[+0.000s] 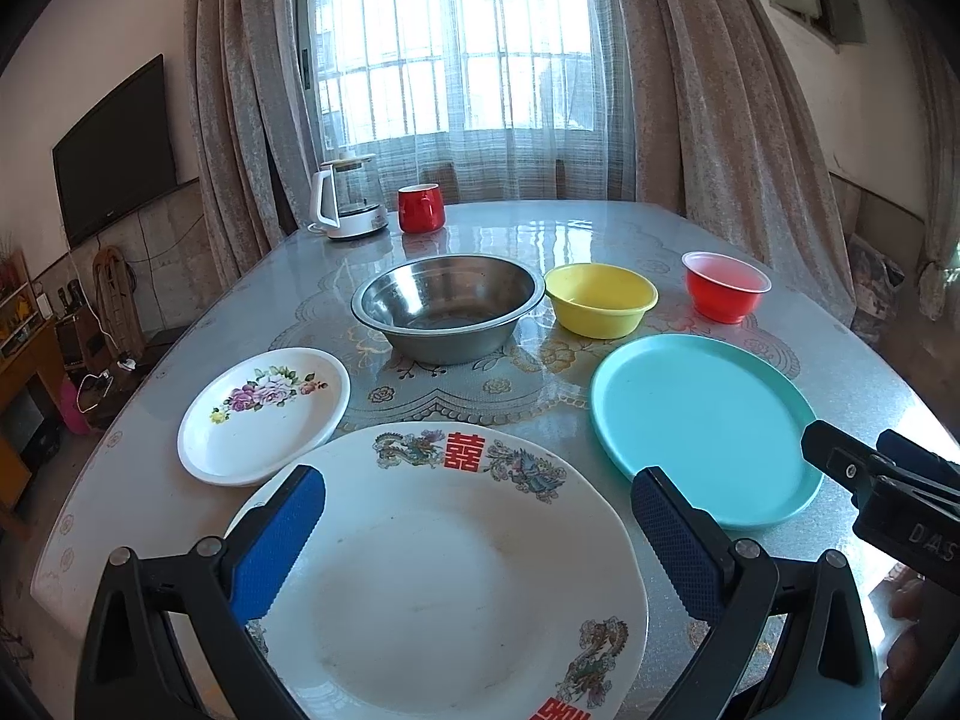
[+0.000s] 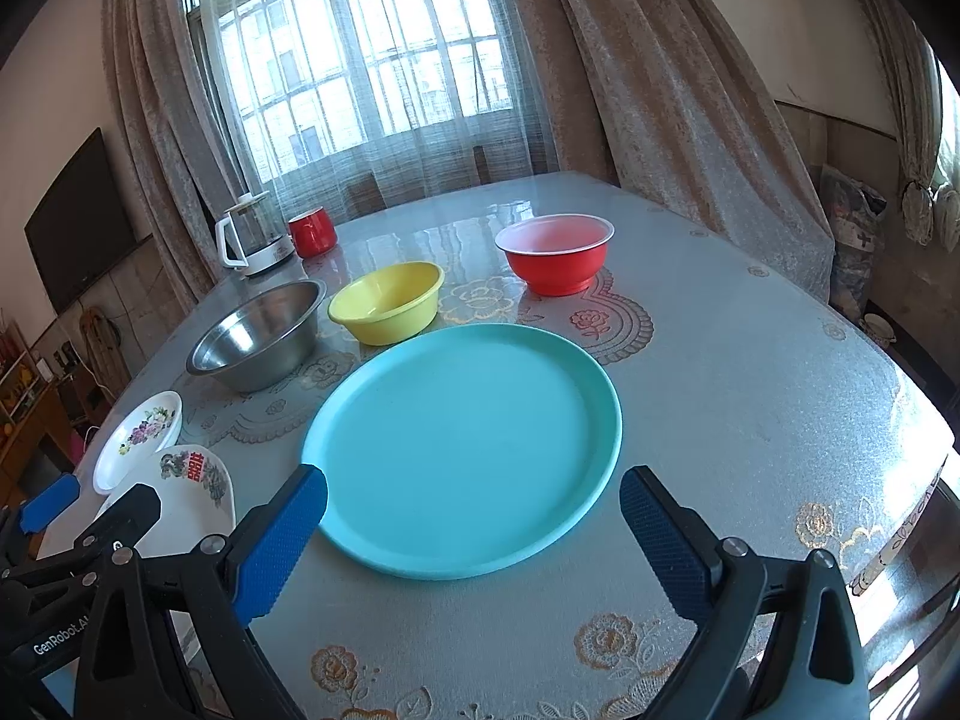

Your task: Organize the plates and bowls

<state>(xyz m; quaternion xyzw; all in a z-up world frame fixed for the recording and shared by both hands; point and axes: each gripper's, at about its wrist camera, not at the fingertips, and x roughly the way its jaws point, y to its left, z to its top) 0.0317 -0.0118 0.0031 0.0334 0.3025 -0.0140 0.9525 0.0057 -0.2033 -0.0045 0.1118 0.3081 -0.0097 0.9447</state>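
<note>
Left gripper point(image 1: 478, 531): blue-padded fingers point(image 1: 277, 543) spread wide, holding nothing. They hang over the large white round plate with dragon motifs and a red double-happiness character point(image 1: 444, 588), which lies flat at the near table edge. Whether the pads touch the plate, cannot tell.

Right gripper point(image 2: 474, 531): fingers point(image 2: 281, 543) also spread wide, nothing between them. They sit over the near rim of the flat turquoise round plastic plate point(image 2: 465, 450); contact unclear.

On the glossy grey table with lace-pattern cover point(image 2: 750, 360):
- small white oval plate with purple flower print point(image 1: 264, 414), left of the dragon plate and just beside it, rims close; left wrist view.
- stainless steel bowl point(image 1: 447, 312), mid-table, beyond both white plates.
- yellow plastic bowl point(image 1: 600, 299), just right of the steel bowl, rims near touching.
- red plastic bowl with white rim point(image 2: 555, 255), well apart to the right, upright.
- turquoise plate lies nearer than the yellow bowl, right of the dragon plate.

Far edge: glass kettle on white base point(image 1: 348, 201), red mug point(image 1: 421, 208) beside it. Curtained window point(image 1: 456, 42) behind; dark wall television point(image 1: 114, 150) at left.
</note>
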